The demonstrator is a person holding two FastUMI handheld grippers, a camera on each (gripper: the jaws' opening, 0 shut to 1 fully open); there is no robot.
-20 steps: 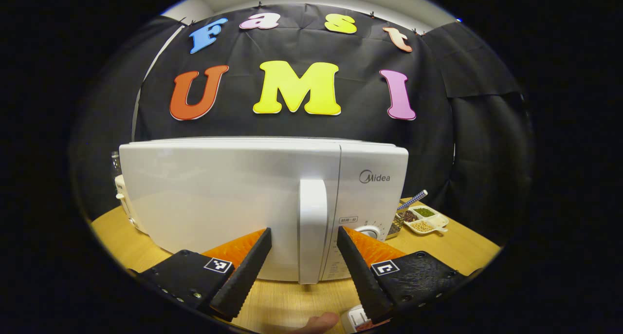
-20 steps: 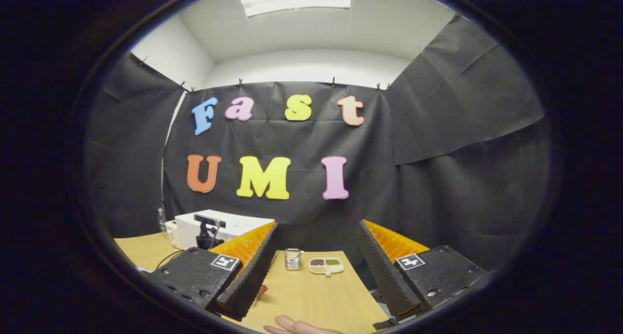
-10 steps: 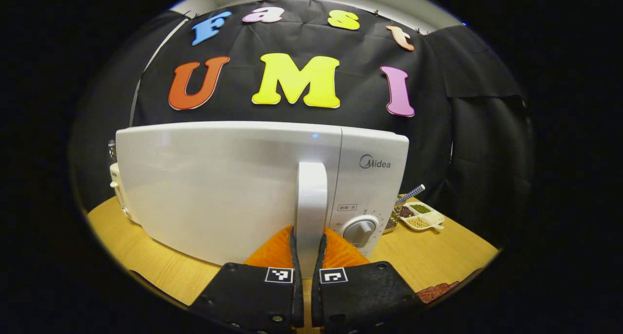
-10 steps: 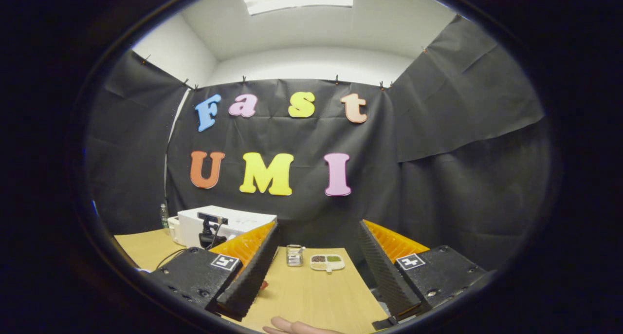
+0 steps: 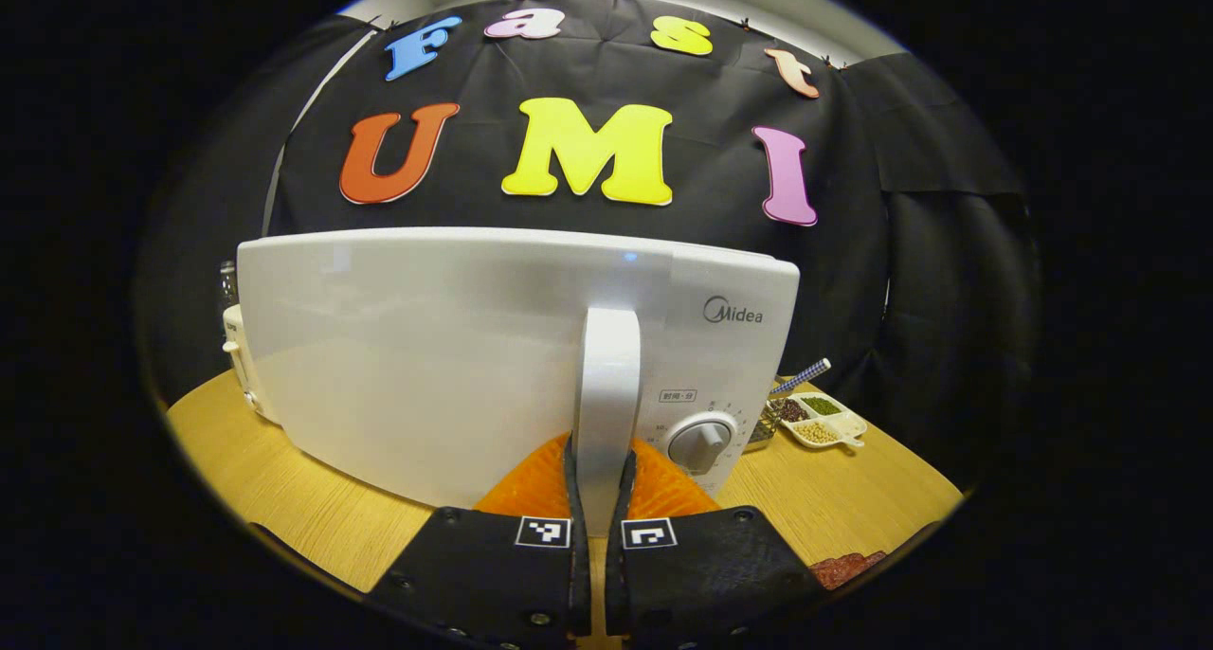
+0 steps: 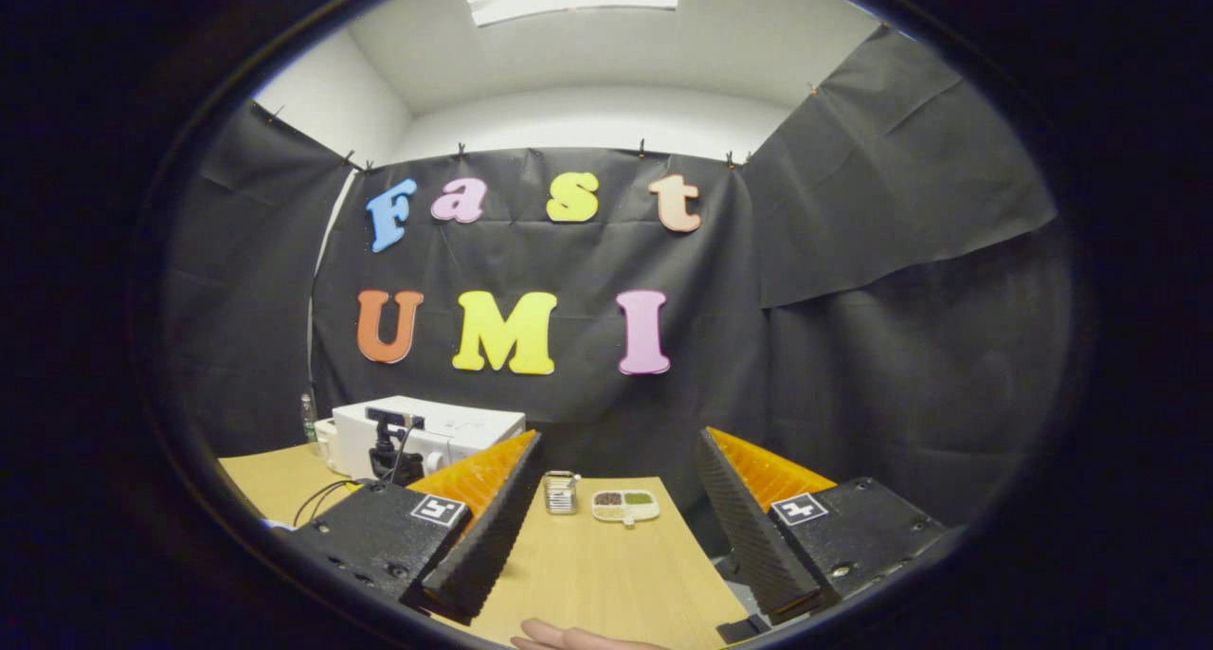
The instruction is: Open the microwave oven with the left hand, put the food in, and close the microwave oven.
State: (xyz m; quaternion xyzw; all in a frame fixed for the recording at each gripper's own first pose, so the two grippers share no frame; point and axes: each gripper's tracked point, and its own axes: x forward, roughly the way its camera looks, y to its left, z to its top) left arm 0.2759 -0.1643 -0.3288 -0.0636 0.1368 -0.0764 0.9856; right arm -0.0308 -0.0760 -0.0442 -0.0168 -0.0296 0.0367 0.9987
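Left gripper view: left gripper [image 5: 597,498] clamps the microwave's [image 5: 426,366] stiff, smooth handle [image 5: 606,385] low; right gripper [image 6: 616,536] gapes empty.

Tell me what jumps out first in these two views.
In the left gripper view, the white microwave looms close on the wooden table, the left gripper clamped on its door handle. In the right gripper view, the right gripper hangs open above the table, aimed toward a small divided dish.

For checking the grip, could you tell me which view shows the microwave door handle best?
The left gripper view: the handle stands close and central, pinched by the left gripper. The right gripper view gives a small, distant microwave, handle indiscernible.
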